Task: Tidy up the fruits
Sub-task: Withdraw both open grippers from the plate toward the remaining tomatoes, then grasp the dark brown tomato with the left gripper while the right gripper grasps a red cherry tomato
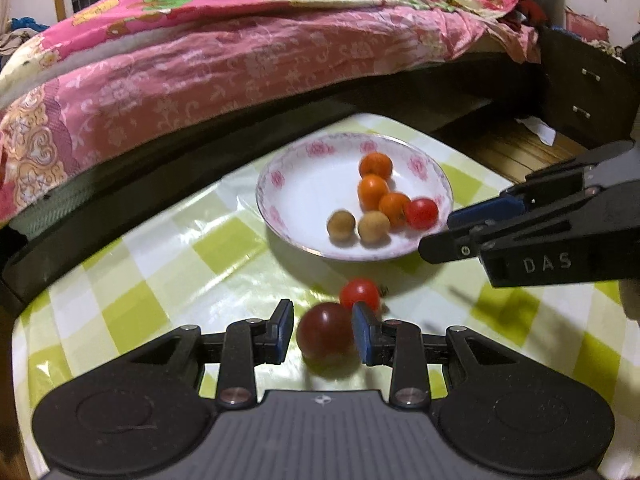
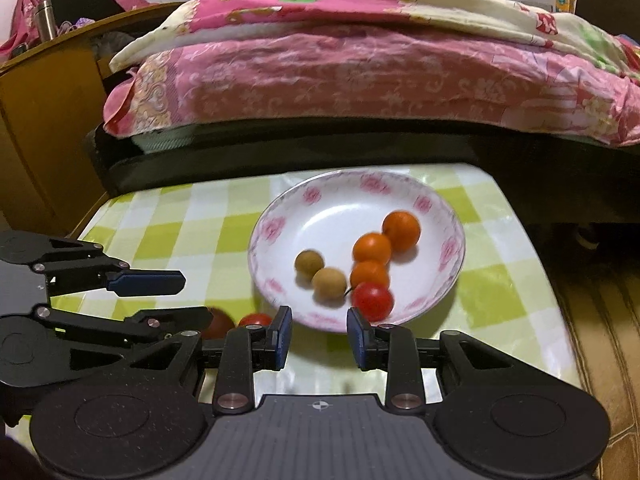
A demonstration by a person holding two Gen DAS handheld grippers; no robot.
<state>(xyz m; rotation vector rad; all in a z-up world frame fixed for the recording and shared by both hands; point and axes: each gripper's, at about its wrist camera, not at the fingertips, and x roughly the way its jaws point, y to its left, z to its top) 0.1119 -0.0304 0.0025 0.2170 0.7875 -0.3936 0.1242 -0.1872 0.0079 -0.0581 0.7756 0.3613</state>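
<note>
Now the left gripper (image 1: 323,330) has its jaws around a dark red tomato (image 1: 326,331) near the table's (image 1: 160,280) front edge, a smaller red tomato (image 1: 360,294) just beyond. The right gripper (image 2: 319,334) is empty, jaws parted, at the plate's (image 2: 280,216) near rim; the plate holds six small fruits.

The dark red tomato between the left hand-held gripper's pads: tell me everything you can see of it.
The dark red tomato is round, smooth and glossy, deeper maroon than the bright red tomato just behind it, and looks whole. It sits between the blue pads of the left hand-held gripper; the right pad seems to touch it, with a narrow gap at the left pad. Whether it rests on the checked green tablecloth or is lifted is unclear. It lies outside the floral plate. From the right wrist view it is mostly hidden.
</note>
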